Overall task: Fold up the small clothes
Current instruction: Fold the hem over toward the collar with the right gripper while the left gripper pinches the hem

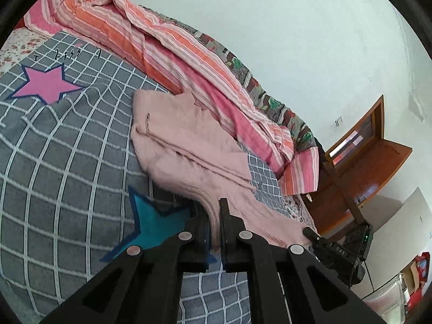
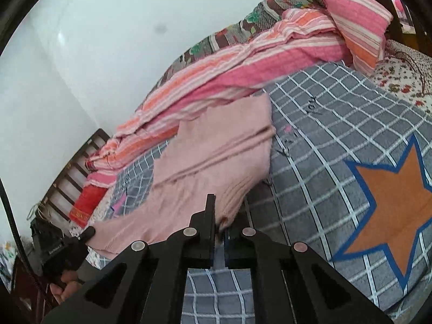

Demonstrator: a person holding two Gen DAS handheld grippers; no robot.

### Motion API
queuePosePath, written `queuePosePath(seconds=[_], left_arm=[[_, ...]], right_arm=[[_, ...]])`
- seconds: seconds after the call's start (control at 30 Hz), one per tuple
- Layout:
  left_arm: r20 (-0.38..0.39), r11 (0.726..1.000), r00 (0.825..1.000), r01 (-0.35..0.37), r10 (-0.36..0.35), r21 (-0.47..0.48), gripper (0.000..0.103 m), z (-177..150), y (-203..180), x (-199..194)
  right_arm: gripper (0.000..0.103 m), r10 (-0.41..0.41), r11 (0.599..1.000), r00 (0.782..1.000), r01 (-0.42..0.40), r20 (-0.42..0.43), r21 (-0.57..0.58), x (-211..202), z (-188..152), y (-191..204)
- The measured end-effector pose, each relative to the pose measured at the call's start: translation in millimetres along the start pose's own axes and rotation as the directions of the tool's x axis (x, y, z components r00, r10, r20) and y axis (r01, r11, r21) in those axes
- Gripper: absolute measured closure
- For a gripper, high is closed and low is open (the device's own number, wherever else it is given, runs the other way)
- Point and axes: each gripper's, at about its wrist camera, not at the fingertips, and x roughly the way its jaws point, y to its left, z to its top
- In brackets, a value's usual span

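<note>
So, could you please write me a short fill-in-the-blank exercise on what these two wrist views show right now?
1. Both tongs are shut on the pale ____ garment.
2. Beside the left tongs, the blanket carries a ____ star.
3. Near the right tongs, the star is ____.
4. Behind the garment lies a ____ quilt in pink and orange.

Missing words: pink; teal; orange; striped
</note>
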Motion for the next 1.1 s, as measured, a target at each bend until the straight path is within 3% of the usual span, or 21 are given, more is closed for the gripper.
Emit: queuePosePath(seconds=[0.33,0.53,0.8,1.1], left_arm=[[0.038,0.998,0.998,-0.052,0.053,-0.028,0.097,37,3,15],[0.061,0.995,0.994,-0.091,0.093,-0.035,0.097,66,4,34],[0.075,0.983,0.981,-0.182,0.179,0.025,0.097,98,-3,67],[0.069,0.974,0.972,-0.226,0.223,0.031,0.097,126,4,103]], right_arm=[[0.098,0.011,1.000,0.999,-0.012,0.040,0.029,19,41,13],[0.098,-0.018,1.000,0.998,0.018,0.059,-0.004,37,69,23],[0.098,-0.087,0.995,0.993,0.090,0.074,-0.048,74,97,27],[0.098,-0.123,0.990,0.991,0.126,0.047,-0.065,118,123,25]])
